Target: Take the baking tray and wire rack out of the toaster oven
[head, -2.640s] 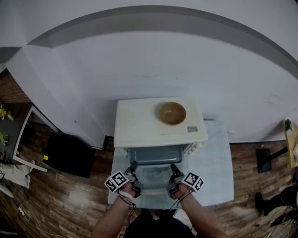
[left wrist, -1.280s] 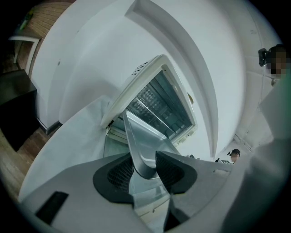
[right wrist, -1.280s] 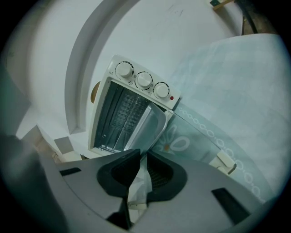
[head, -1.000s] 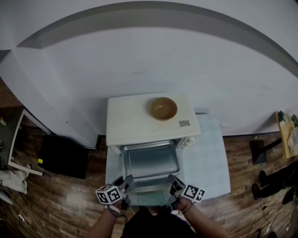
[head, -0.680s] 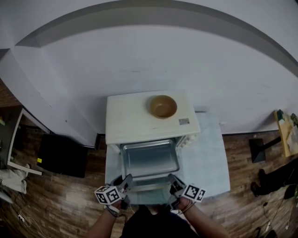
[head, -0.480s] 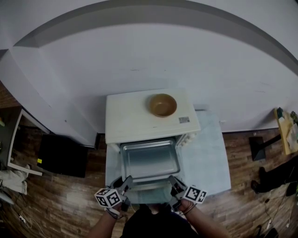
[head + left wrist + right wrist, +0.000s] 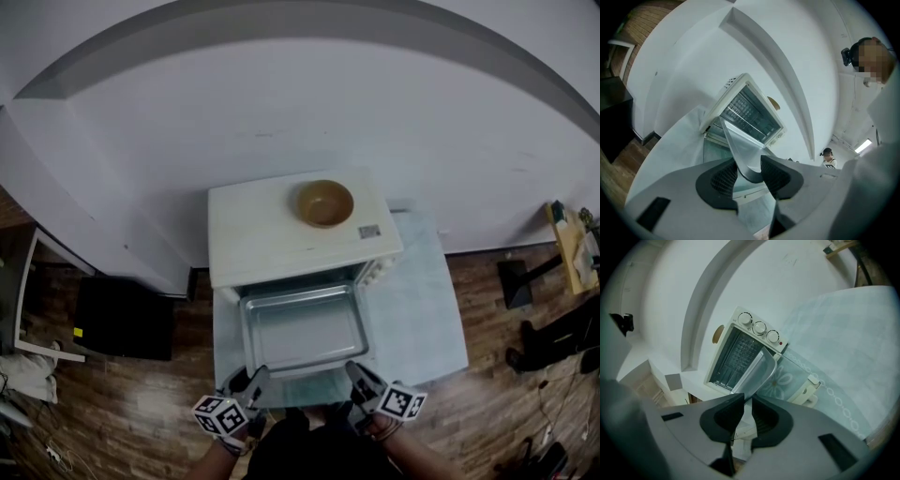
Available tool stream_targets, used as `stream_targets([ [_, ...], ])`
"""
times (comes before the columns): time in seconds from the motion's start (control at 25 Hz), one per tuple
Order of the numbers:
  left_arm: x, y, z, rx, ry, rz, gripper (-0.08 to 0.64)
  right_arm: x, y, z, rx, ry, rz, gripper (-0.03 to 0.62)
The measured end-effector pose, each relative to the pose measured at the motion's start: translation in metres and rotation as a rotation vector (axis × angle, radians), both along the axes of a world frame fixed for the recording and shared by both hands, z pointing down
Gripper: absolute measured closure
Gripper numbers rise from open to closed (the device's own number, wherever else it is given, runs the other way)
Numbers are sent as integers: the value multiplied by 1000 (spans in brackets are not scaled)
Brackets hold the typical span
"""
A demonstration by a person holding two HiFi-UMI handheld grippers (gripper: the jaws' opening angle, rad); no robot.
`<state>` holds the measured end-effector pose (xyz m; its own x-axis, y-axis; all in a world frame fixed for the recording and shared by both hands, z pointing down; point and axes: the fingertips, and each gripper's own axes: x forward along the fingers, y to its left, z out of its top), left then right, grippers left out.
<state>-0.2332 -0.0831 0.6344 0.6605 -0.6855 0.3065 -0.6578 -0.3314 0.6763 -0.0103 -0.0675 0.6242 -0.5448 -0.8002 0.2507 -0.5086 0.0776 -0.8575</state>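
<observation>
The white toaster oven (image 7: 298, 232) stands on a cloth-covered table with its glass door (image 7: 314, 386) folded down. The silver baking tray (image 7: 303, 330) is drawn out in front of the opening and held level above the door. My left gripper (image 7: 246, 382) is shut on the tray's near left corner, and my right gripper (image 7: 361, 379) on its near right corner. In the left gripper view the tray's rim (image 7: 740, 146) sits between the pads of the left gripper (image 7: 749, 171). The right gripper (image 7: 747, 404) pinches the tray's edge (image 7: 757, 371). The wire rack (image 7: 750, 114) shows inside the oven.
A wooden bowl (image 7: 325, 202) rests on the oven's top. Three knobs (image 7: 759, 328) line the oven's right side. The pale blue tablecloth (image 7: 422, 309) spreads to the right. A black box (image 7: 122, 319) stands on the wood floor at the left. A person (image 7: 828, 157) stands far off.
The tray has come farther out of the oven and risen. Both grippers have moved back toward me with it, still holding its near corners.
</observation>
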Motion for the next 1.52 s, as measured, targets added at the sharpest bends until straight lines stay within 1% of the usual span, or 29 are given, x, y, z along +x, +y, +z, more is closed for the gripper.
stream_targets([
  [0.2,3,4,-5,6,25,39,405,4,13,-10,32,46,33,534],
  [0.32,10,3,-5,17,38,61,405,8,17,-15,53,55,59,534],
  [0.44,21,2,-3,24,47,84,405,17,21,-17,67,51,80,535],
  [0.56,40,3,-8,36,41,102,405,36,27,-17,65,53,99,534],
  [0.76,80,11,-15,56,27,123,405,75,37,-24,81,40,113,534],
  [1.04,150,31,-20,66,18,146,403,145,62,-24,74,40,135,532],
  [1.16,180,36,-19,67,15,157,403,172,69,-24,86,29,139,532],
  [1.52,265,43,-14,62,28,175,402,258,82,-19,81,19,176,534],
])
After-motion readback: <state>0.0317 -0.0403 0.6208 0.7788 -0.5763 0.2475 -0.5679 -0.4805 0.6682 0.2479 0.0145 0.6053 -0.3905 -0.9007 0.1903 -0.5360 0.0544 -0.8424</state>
